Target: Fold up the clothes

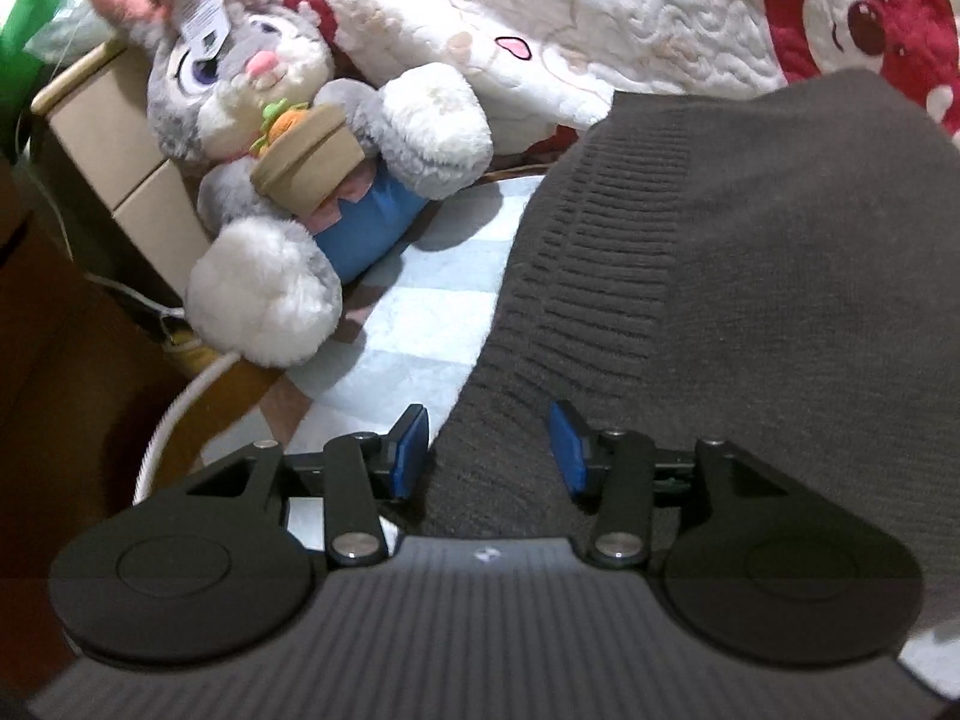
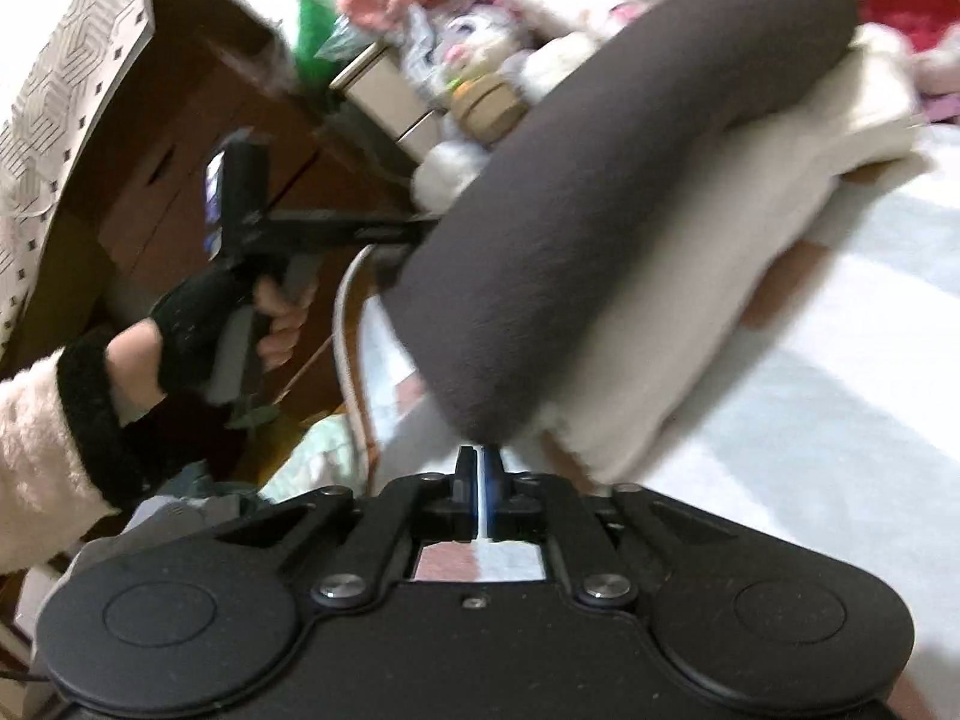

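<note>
A dark grey knit sweater (image 1: 750, 276) lies over the bed; its ribbed edge runs down to my left gripper (image 1: 489, 450). The left gripper is open, blue pads apart, with the sweater's edge between and under the fingers, not pinched. In the right wrist view my right gripper (image 2: 480, 468) is shut on a corner of the same grey sweater (image 2: 600, 222), holding it lifted over a cream folded garment (image 2: 708, 300). The left gripper also shows there, held by a gloved hand (image 2: 240, 312) at the sweater's left end, its tips hidden by cloth.
A grey plush rabbit (image 1: 282, 138) lies at the bed's left edge beside a cardboard box (image 1: 102, 132). A white and red quilt (image 1: 600, 18) is behind. The checked bedsheet (image 1: 420, 312) shows between. A brown wooden cabinet (image 2: 198, 138) stands left of the bed.
</note>
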A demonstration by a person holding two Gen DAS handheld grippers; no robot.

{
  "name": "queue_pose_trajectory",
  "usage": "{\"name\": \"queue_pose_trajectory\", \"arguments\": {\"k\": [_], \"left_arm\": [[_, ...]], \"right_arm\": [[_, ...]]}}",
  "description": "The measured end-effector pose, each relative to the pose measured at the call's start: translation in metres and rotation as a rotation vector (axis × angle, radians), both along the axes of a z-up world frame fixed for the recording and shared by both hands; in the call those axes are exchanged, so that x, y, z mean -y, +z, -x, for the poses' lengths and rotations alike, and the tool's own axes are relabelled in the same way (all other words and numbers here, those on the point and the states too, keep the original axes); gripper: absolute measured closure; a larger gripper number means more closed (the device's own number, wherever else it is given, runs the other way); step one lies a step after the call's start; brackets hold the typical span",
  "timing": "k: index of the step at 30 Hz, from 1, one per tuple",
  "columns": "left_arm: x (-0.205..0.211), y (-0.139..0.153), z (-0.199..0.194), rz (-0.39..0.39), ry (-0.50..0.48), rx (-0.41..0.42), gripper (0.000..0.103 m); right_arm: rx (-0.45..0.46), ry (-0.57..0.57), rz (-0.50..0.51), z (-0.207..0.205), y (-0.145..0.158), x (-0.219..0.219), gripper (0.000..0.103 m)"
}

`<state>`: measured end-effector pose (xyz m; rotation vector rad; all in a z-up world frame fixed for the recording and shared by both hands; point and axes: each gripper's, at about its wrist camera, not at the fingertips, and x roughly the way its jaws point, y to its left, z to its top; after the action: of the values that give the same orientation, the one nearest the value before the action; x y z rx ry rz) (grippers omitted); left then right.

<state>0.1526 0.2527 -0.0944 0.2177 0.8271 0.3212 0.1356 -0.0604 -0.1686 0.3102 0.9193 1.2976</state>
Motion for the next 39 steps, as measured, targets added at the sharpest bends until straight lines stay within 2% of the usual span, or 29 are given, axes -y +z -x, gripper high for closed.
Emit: {"name": "queue_pose_trajectory", "arguments": {"k": [6,10,12,13,14,16,18,21,23,25,27,33,39], "left_arm": [[0.022,-0.011,0.023,-0.151,-0.048,0.022,0.057],[0.048,0.002,0.041,-0.179,-0.003,0.027,0.056],[0.067,0.011,0.052,-0.182,0.008,0.033,0.049],[0.08,0.017,0.059,-0.157,-0.01,0.05,0.037],[0.094,0.023,0.066,-0.112,-0.032,0.064,0.03],[0.12,0.034,0.077,-0.008,-0.073,0.084,0.028],[0.142,0.043,0.082,0.065,-0.097,0.066,0.023],[0.171,0.052,0.079,0.112,-0.123,0.007,0.02],[0.189,0.055,0.076,0.1,-0.126,0.003,0.013],[0.207,0.055,0.076,0.092,-0.116,-0.008,0.012],[0.222,0.057,0.081,0.117,-0.119,-0.007,0.011],[0.245,0.048,0.111,0.326,-0.147,-0.073,0.011],[0.262,0.021,0.146,0.328,-0.08,-0.142,0.011]], "right_arm": [[0.093,-0.075,0.101,-0.001,0.0,0.035,0.095],[0.155,-0.126,0.169,-0.001,0.0,0.058,0.093],[0.191,-0.152,0.201,0.002,0.003,0.075,0.088],[0.219,-0.169,0.222,0.004,0.008,0.082,0.084],[0.238,-0.186,0.233,0.006,0.013,0.089,0.08],[0.275,-0.22,0.253,0.008,0.022,0.103,0.077],[0.312,-0.252,0.259,0.01,0.034,0.115,0.072],[0.354,-0.287,0.234,0.015,0.052,0.131,0.063],[0.356,-0.288,0.186,0.019,0.063,0.14,0.05],[0.362,-0.296,0.161,0.023,0.072,0.148,0.049],[0.369,-0.305,0.169,0.028,0.077,0.152,0.048],[0.413,-0.398,0.205,0.047,0.093,0.166,0.042],[0.439,-0.433,0.28,0.068,0.102,0.173,0.042]]}}
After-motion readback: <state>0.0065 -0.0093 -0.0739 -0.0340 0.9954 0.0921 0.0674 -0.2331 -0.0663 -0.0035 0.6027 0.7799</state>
